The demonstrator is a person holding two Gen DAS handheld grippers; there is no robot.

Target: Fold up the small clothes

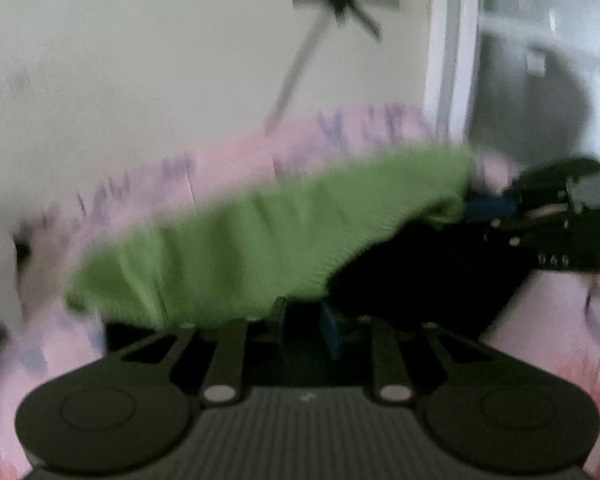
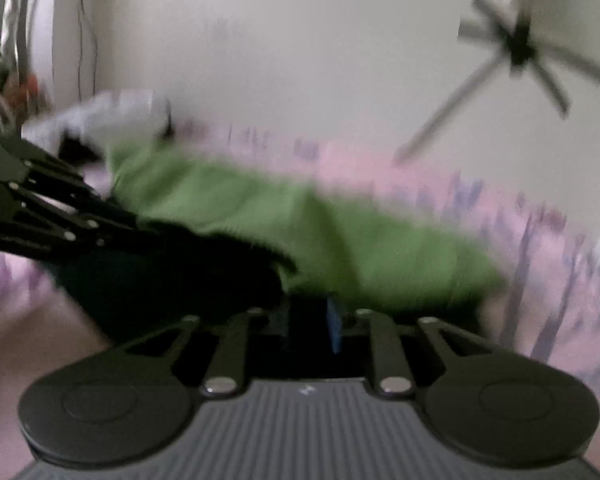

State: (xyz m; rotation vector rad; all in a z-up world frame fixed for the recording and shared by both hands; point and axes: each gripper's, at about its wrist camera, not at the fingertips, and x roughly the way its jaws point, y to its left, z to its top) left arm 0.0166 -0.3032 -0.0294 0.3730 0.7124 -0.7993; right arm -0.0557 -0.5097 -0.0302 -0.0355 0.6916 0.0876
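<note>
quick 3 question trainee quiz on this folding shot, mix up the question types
1. True or false: the green garment is stretched between the left gripper and the right gripper.
2. Multiple choice: the bed cover under the garment is mostly A) pink, B) navy, C) yellow.
3. Fill in: the fixture on the ceiling above is a ceiling ____.

Key
1. True. Each wrist view shows the cloth running from its own jaws across to the other gripper; the views are blurred.
2. A, pink with a darker print.
3. fan
</note>
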